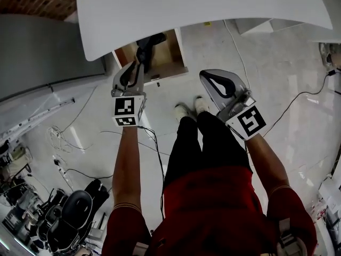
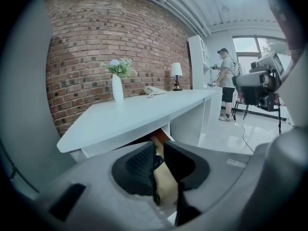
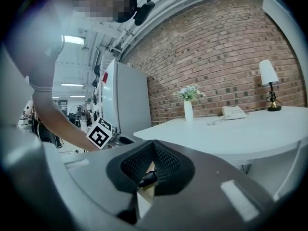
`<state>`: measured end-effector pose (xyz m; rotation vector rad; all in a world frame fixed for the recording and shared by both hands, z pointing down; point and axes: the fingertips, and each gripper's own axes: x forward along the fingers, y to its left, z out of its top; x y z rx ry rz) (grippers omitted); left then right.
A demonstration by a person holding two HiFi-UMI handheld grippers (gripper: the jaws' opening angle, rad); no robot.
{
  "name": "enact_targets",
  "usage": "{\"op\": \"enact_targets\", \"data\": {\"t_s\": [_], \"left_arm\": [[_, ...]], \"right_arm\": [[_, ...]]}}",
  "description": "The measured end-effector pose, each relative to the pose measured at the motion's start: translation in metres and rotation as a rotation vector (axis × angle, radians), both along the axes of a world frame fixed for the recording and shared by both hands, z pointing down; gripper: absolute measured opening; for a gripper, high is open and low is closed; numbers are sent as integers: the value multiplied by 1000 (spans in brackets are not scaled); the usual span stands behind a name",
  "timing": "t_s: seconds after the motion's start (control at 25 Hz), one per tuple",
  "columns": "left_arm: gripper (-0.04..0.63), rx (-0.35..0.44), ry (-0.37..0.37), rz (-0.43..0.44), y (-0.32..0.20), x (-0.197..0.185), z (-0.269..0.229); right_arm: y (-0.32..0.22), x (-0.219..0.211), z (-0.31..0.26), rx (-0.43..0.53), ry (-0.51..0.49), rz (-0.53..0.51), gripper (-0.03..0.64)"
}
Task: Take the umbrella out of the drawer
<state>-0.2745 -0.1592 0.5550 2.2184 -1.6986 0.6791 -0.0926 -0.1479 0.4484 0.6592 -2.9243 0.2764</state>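
A black umbrella [image 1: 148, 46] is seen in the open drawer [image 1: 166, 68]. The left gripper [image 1: 138, 66] is held at it, jaws narrowly apart. The right gripper [image 1: 204, 77] is closed, empty.

One bench [image 1: 202, 4] carries one vase [image 2: 118, 88], one telephone [image 2: 154, 91] and one lamp [image 2: 176, 73]. Under its near edge there is one open drawer [image 1: 171, 55] and one umbrella [image 1: 146, 47]. There are two grippers: left gripper [image 1: 139, 64], right gripper [image 1: 205, 75].

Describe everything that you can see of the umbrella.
The umbrella is black, folded shut and slim, apparently fabric. It lies slanted in the open brown drawer under the white desk, its far end running up to the desk's edge. The left tongs are at its near end; contact cannot be told.
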Motion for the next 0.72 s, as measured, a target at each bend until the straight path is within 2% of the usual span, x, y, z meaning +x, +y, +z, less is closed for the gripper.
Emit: {"op": "enact_targets", "data": {"t_s": [0.28,0.52,0.72], "left_arm": [[201,-130,-45,23,-28,-11,63],[281,-234,-79,24,-61,-18,114],[319,-318,-117,20,-79,-27,157]], "right_arm": [[-14,-3,29,-15,-10,43,12],[-27,8,48,-42,5,87,12],[-37,21,64,-58,24,124,12]]}}
